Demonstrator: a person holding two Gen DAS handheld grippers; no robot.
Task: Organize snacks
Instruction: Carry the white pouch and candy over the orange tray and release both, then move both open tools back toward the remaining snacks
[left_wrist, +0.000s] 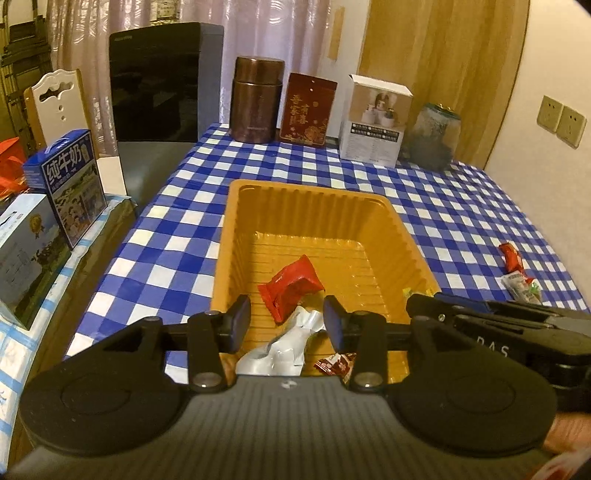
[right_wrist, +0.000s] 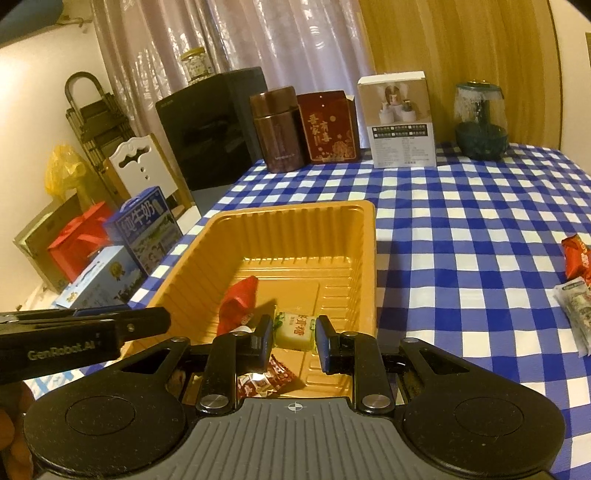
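Claws angled down over orange tray (left_wrist: 258, 206), left claw (left_wrist: 287, 319) apart and empty, right claw (right_wrist: 294, 338) clamping pale green snack (right_wrist: 294, 330).

Jaws clamping pale candy (right_wrist: 294, 331), orange tray (right_wrist: 369, 266)

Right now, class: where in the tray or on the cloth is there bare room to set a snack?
Free: the tray's far half, and the cloth between tray and back boxes. Crowded: the tray's near end.

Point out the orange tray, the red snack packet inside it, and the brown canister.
orange tray (left_wrist: 306, 199): left wrist view, far wall.
red snack packet (left_wrist: 290, 290): left wrist view, wrapper middle.
brown canister (right_wrist: 279, 129): right wrist view, body front.
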